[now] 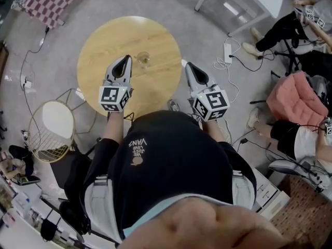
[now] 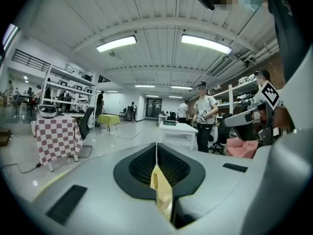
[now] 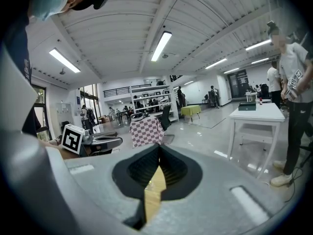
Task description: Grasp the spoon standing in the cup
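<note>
Grey workshop floor surrounds the round pale-wood bench (image 1: pixel 111 40). Near its centre stands a small clear glass cup (image 1: pixel 143 58); the spoon is too small to make out. The left hand-held gripper (image 1: pixel 125 60), jaws pressed together and empty, sits just beside the cup at its 9 o'clock. The right hand-held gripper (image 1: pixel 188 66), likewise closed and empty, is at 3 o'clock, farther off.

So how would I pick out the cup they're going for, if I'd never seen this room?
Find the round wooden table on the grey floor. The cup is the small clear glass standing on it, just beside the tip of the left gripper. It is the only see-through thing on the wood.
</note>
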### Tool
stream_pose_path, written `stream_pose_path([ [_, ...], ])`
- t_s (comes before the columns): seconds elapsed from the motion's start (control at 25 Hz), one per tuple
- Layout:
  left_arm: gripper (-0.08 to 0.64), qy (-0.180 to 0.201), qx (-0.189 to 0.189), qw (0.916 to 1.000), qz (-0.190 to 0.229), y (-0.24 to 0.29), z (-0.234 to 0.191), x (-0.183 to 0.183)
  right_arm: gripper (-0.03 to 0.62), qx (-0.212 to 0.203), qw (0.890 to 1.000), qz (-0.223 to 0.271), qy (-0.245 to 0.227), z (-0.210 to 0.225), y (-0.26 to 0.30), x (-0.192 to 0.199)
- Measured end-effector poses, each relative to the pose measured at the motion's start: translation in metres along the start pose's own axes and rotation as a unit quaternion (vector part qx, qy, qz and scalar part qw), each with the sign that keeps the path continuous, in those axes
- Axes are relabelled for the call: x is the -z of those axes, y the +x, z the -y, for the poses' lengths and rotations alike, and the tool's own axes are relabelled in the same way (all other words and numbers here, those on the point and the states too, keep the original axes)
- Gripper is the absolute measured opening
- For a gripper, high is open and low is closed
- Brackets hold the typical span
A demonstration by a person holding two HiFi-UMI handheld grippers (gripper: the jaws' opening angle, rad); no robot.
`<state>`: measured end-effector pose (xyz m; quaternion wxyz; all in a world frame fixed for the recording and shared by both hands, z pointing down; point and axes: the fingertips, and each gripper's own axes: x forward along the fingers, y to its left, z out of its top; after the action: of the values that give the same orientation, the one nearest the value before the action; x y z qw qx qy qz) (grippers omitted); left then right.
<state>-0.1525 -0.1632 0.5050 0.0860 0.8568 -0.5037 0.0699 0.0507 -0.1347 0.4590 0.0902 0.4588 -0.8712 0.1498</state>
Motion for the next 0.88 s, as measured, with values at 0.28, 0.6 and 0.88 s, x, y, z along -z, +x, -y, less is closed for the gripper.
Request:
stream_pose_path([
  [0.28,0.002,-0.018,0.002,0.9996,-0.022,0.007,-0.003,0.023,-0.002,0.007,1.000,-0.005,0.000,0.003,0.001,0.001],
  [0.6,0.005,-0.020,-0.005,0.9991,-0.036,0.014,-0.005,0.035,-0.002,0.013,1.000,-0.009,0.002,0.007,-0.003,0.003],
  [0.88,0.022,-0.026,-0.006,0.9987,-0.043,0.019,-0.003,0.039,-0.002,0.014,1.000,-0.011,0.006,0.011,-0.003,0.003],
])
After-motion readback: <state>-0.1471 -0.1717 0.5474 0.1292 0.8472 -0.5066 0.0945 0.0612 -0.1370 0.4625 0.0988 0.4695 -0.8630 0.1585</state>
